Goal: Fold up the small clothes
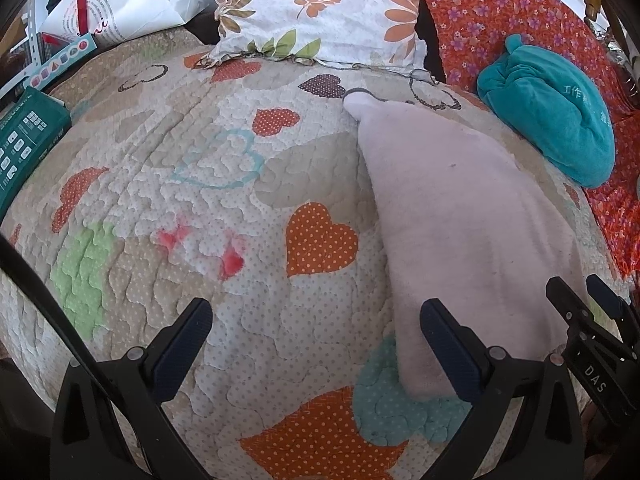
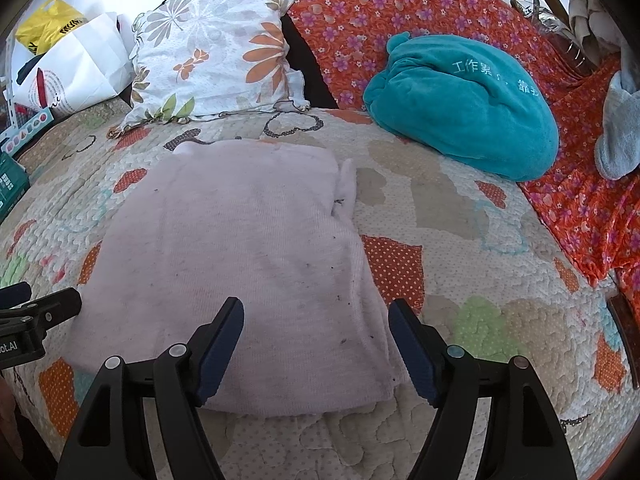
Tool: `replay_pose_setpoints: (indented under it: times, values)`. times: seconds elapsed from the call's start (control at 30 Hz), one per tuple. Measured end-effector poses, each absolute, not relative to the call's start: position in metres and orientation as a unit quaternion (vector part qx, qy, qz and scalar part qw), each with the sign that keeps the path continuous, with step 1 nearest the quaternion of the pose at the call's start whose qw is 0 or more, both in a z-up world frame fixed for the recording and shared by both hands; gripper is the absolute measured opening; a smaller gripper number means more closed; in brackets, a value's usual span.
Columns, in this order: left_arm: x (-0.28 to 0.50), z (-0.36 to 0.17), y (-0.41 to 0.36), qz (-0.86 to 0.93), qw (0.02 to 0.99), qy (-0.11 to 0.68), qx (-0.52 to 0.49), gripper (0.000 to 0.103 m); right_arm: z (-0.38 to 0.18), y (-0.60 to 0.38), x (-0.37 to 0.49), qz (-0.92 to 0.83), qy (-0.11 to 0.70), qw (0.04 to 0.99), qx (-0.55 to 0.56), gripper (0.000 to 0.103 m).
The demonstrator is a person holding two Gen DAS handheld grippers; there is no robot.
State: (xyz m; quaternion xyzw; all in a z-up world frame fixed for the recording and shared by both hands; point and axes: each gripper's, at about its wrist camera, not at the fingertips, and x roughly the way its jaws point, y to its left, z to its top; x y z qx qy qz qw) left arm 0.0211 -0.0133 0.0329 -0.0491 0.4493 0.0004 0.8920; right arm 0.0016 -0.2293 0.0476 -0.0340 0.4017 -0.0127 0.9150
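Observation:
A pale pink garment (image 2: 240, 256) lies flat and folded on the heart-patterned quilt (image 2: 460, 240); it also shows in the left wrist view (image 1: 460, 216), on the right. My left gripper (image 1: 316, 320) is open and empty above the quilt, left of the garment's near left edge. My right gripper (image 2: 316, 324) is open and empty just above the garment's near right corner. The right gripper also shows at the right edge of the left wrist view (image 1: 580, 292). The left gripper shows at the left edge of the right wrist view (image 2: 24, 304).
A floral pillow (image 2: 216, 52) leans at the back. A teal plush bundle (image 2: 468, 116) rests on an orange flowered cloth (image 2: 580, 216) to the right. A white paper bag (image 2: 76, 72), a green box (image 1: 24, 144) and other items sit at the left.

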Motion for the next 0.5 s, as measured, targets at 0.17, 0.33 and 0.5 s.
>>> replay_pose_setpoints:
  times: [0.17,0.33,0.5]
  values:
    - [0.0213,0.0326,-0.0135,0.0,0.892,0.45,-0.049,0.103,0.0474,-0.2311,0.0013,-0.015,0.402,0.915,-0.032,0.08]
    - [0.021,0.0331,-0.0143,-0.001,0.895,0.443,-0.045,0.103,0.0473,-0.2311,0.0012,-0.015,0.402,0.915,-0.032,0.08]
    - [0.0204,0.0353,-0.0194,0.007,0.902,0.43,-0.021,0.103,0.0472,-0.2312,0.0012,-0.016,0.403,0.915,-0.032,0.082]
